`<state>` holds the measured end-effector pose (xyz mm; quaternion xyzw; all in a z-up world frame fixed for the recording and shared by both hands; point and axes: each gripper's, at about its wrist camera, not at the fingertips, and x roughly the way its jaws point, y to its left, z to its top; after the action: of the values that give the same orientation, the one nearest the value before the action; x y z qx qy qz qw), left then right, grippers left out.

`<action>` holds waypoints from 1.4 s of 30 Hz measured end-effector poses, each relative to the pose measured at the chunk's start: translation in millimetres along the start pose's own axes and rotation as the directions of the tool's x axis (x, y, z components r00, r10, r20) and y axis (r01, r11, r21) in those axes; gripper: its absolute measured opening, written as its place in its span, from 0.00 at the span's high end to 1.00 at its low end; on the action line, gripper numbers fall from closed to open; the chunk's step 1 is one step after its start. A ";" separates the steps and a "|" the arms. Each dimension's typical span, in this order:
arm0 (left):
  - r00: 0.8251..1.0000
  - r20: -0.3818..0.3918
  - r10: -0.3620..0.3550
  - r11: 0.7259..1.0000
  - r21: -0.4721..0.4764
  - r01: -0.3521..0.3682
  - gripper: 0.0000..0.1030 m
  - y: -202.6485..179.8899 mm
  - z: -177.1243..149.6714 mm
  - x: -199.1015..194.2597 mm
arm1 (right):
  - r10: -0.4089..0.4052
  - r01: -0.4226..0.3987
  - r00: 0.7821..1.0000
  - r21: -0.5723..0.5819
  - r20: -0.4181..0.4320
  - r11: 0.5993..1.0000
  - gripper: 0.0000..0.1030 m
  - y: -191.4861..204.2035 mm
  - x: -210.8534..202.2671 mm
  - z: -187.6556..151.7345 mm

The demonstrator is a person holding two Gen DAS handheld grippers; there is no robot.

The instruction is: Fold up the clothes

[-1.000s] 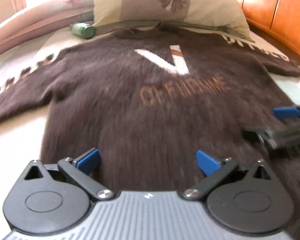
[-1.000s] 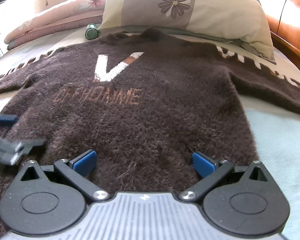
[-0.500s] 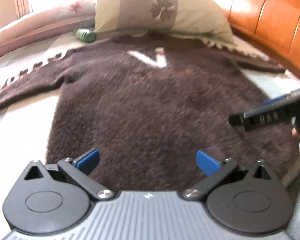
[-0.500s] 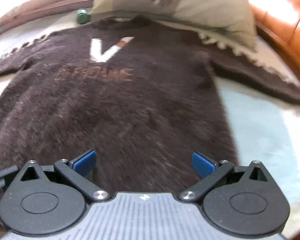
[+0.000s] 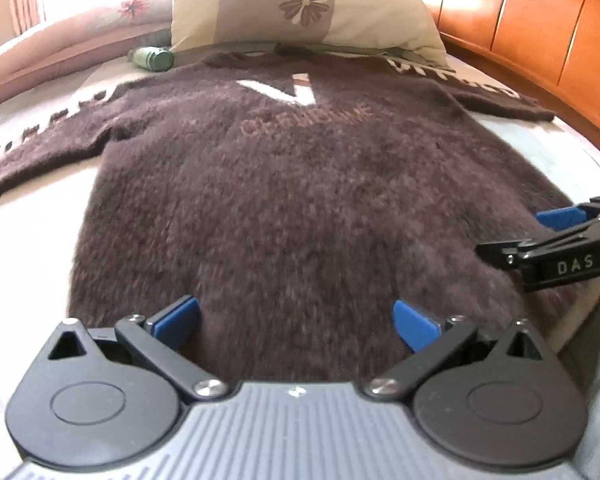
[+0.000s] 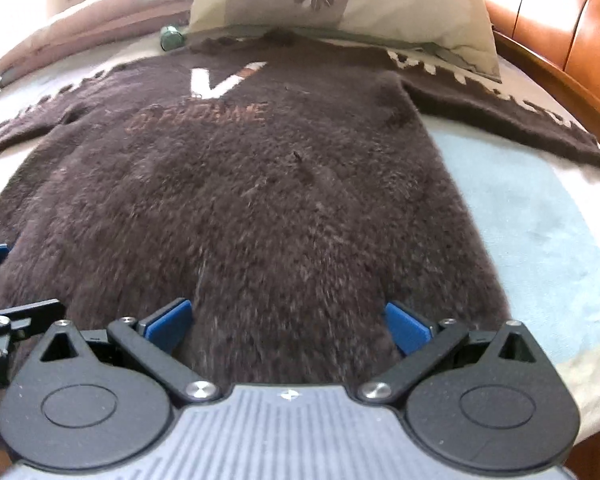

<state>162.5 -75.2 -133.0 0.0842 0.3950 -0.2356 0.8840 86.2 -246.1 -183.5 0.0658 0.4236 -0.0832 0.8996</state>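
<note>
Left wrist view: your left tool (image 5: 296, 320) sits spread wide and empty at the hem of the brown sweater (image 5: 300, 200), which lies flat on the bed (image 5: 28, 120), collar under the pillow (image 5: 300, 0). Since a second ago both tools have pulled back to the hem. Right tool (image 6: 288, 320) is likewise wide apart, holding nothing. No fold started; grabbing the hem looks next.

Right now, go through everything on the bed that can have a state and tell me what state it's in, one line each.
sweater: spread flat, front up, sleeves out to both sides, not yet folded.
left gripper: open, empty, at the sweater's hem.
right gripper: open, empty, at the hem.
pillow: lying at the collar end.
green bottle: lying on its side beside the pillow.
</note>
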 end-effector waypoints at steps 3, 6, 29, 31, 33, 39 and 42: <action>1.000 -0.023 0.004 1.000 0.001 -0.004 0.01 -2.0 -1.5 -9.3 | 0.009 -0.009 1.000 -0.011 0.026 1.000 0.00 -1.8 -7.9 -10.0; 0.999 -0.044 -0.004 1.000 0.024 0.005 0.01 -3.7 -3.2 -12.4 | 0.007 -0.006 0.999 -0.024 0.034 1.000 0.00 -0.5 -13.4 -14.7; 0.927 0.055 -0.370 0.847 -0.391 0.361 0.01 151.9 118.3 98.8 | 0.500 -0.502 0.865 0.092 0.042 0.860 0.00 -41.6 56.9 82.3; 0.959 0.041 -0.279 0.891 -0.361 0.275 0.01 158.5 113.1 86.7 | 0.500 -0.504 0.863 0.120 0.063 0.855 0.00 -58.8 51.3 76.2; 0.973 0.033 -0.230 0.913 -0.338 0.227 0.01 162.8 108.2 75.9 | 0.444 -0.447 0.895 0.130 0.055 0.885 0.00 -67.3 39.1 69.7; 0.984 0.088 -0.153 0.979 -0.126 0.163 0.01 107.3 105.2 15.7 | 0.238 -0.237 0.970 0.024 -0.050 0.971 0.00 -48.4 2.6 46.8; 0.965 0.052 -0.256 0.964 -0.067 0.259 0.01 70.0 86.4 15.5 | 0.108 -0.115 0.990 -0.074 -0.086 0.991 0.00 -23.0 9.5 28.2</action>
<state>262.1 -48.3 -88.9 -0.0056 0.3918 -0.3355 0.8567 108.6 -274.8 -174.2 0.0572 0.4587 -0.0133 0.8867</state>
